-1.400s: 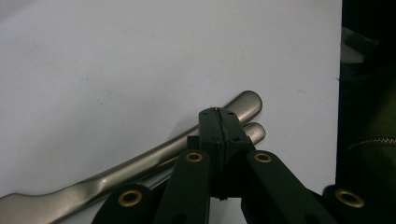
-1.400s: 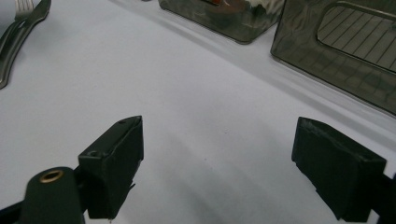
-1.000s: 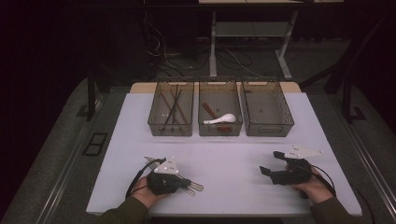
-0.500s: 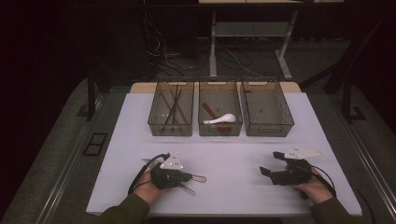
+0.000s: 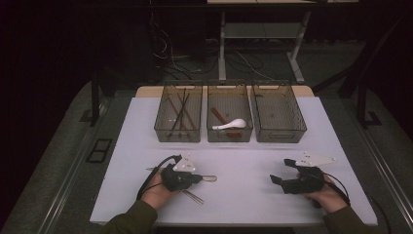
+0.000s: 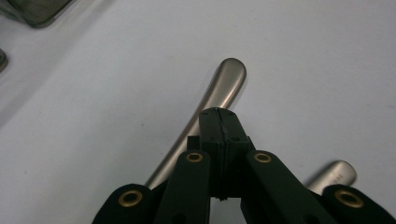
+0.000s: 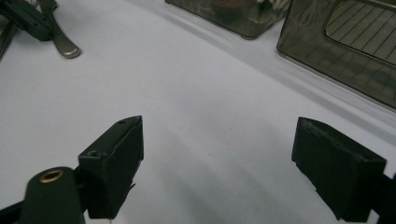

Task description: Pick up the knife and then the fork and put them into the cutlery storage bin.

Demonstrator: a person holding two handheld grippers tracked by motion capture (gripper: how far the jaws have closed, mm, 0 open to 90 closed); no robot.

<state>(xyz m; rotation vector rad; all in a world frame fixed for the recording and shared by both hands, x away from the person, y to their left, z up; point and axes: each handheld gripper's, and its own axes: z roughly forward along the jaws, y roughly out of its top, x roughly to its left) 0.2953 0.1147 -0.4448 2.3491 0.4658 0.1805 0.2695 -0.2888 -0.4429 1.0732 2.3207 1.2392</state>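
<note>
My left gripper (image 5: 198,178) rests low on the white table (image 5: 243,161) at the front left, jaws pressed together. In the left gripper view its shut tips (image 6: 219,114) sit over a metal utensil handle (image 6: 219,88) that runs beneath them; whether the handle is pinched I cannot tell. That handle (image 5: 210,178) pokes out to the right of the gripper. A second metal utensil (image 5: 194,197) (image 6: 334,175) lies just in front of it. My right gripper (image 5: 277,180) (image 7: 217,154) sits at the front right, jaws wide apart over bare table.
Three clear bins stand in a row at the back. The left bin (image 5: 160,127) holds chopsticks, the middle bin (image 5: 210,131) holds a white spoon (image 5: 233,124) and a reddish utensil, and the right bin (image 5: 298,127) looks empty. A person's hands hold both grippers.
The left gripper has shifted a little to the right, and the two metal utensils by it have spread apart, one now pointing right. The right gripper has stayed put.
</note>
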